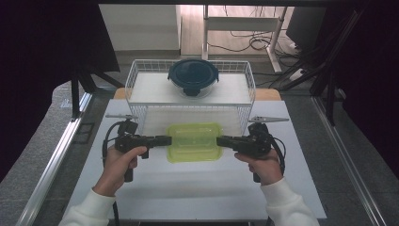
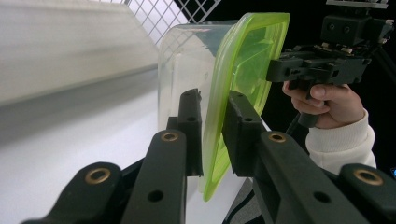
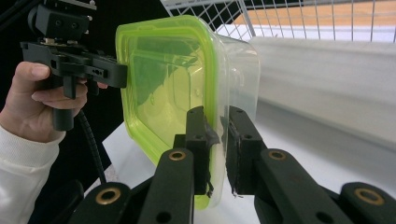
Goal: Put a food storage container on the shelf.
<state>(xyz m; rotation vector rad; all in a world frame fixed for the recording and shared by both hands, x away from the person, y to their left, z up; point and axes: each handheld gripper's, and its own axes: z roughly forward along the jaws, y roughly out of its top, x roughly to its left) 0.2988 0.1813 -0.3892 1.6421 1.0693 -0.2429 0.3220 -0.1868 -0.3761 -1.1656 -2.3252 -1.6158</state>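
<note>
From the high view, a green-lidded clear container (image 1: 194, 141) sits on the white worktop (image 1: 197, 188) before a wire basket (image 1: 134, 75). The left hand-held gripper (image 2: 212, 121) clamps its lid rim. The right hand-held gripper (image 3: 218, 135) clamps the opposite rim.

A lab-like recording room is suggested: a white table (image 1: 197, 188) framed by black curtains (image 1: 47, 47), with loose cables (image 1: 244, 44) seen on the floor.
</note>
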